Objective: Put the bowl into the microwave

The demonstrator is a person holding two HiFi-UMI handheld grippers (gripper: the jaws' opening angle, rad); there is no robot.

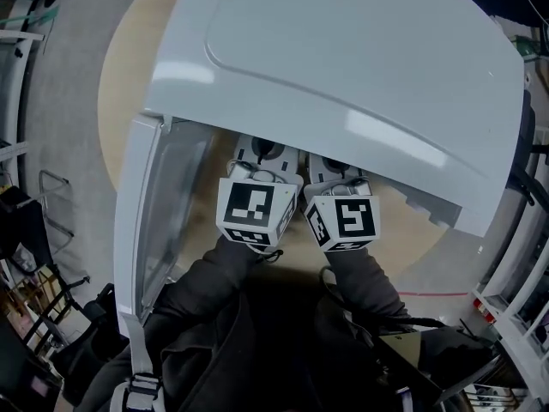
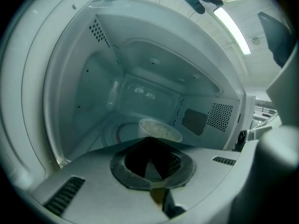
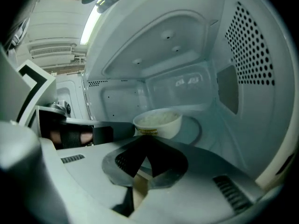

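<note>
A white bowl (image 2: 160,129) with pale food in it stands on the glass turntable (image 2: 122,133) inside the open white microwave (image 1: 343,75). In the right gripper view the bowl (image 3: 159,119) sits just past my jaw tips. Both grippers reach side by side into the oven's mouth. The left gripper (image 2: 149,141) is shut, its tips meeting in a point just short of the bowl, nothing between them. The right gripper (image 3: 148,139) is shut and empty too. From the head view only their marker cubes (image 1: 256,213) (image 1: 345,221) show; the oven's top hides the jaws.
The microwave door (image 1: 154,221) hangs open at the left, close to my left arm. The oven stands on a round wooden table (image 1: 116,93). Perforated walls (image 3: 252,50) close in the cavity at both sides. Racks and clutter line the room's edges.
</note>
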